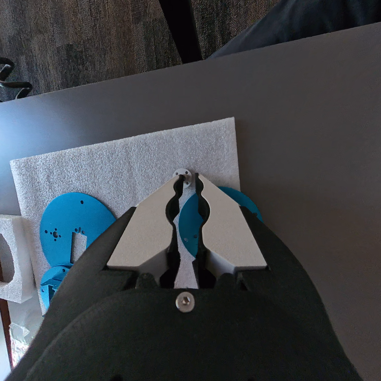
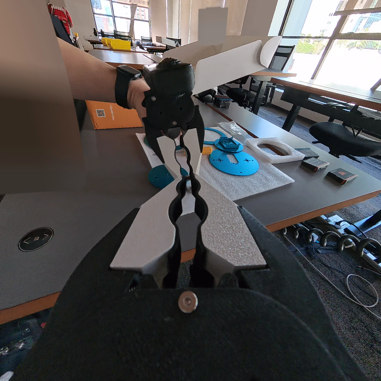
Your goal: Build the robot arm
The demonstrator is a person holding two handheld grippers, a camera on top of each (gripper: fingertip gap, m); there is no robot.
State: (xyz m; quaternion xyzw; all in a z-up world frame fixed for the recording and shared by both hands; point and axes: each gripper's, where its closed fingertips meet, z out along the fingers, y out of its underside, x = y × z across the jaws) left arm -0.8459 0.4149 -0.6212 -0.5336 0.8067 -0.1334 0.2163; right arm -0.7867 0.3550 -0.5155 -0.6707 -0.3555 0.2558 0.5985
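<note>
My left gripper (image 1: 188, 177) points down at a white foam sheet (image 1: 103, 165). Its jaws are closed to a narrow gap on a small silver hub with holes (image 1: 177, 172). A dark blue disc (image 1: 189, 222) lies under its fingers at the sheet's right edge. In the right wrist view the left gripper (image 2: 190, 174) hangs tip-down over the foam sheet (image 2: 237, 179), held by a hand wearing a black watch (image 2: 123, 86). My right gripper (image 2: 187, 179) reaches in tip to tip with it. Its jaws are nearly closed on a tiny brass-coloured piece (image 2: 187, 176).
A large blue plate with cut-outs (image 2: 233, 162) and a blue bracket (image 2: 227, 142) lie on the foam. A foam ring block (image 2: 274, 152), two black boxes (image 2: 314, 164), an orange box (image 2: 111, 115) and a yellow-handled tool (image 2: 207, 150) sit on the dark table (image 2: 309, 195). A chair (image 2: 342, 140) stands beyond. Spacing between my two grippers at the tips: around 15 centimetres.
</note>
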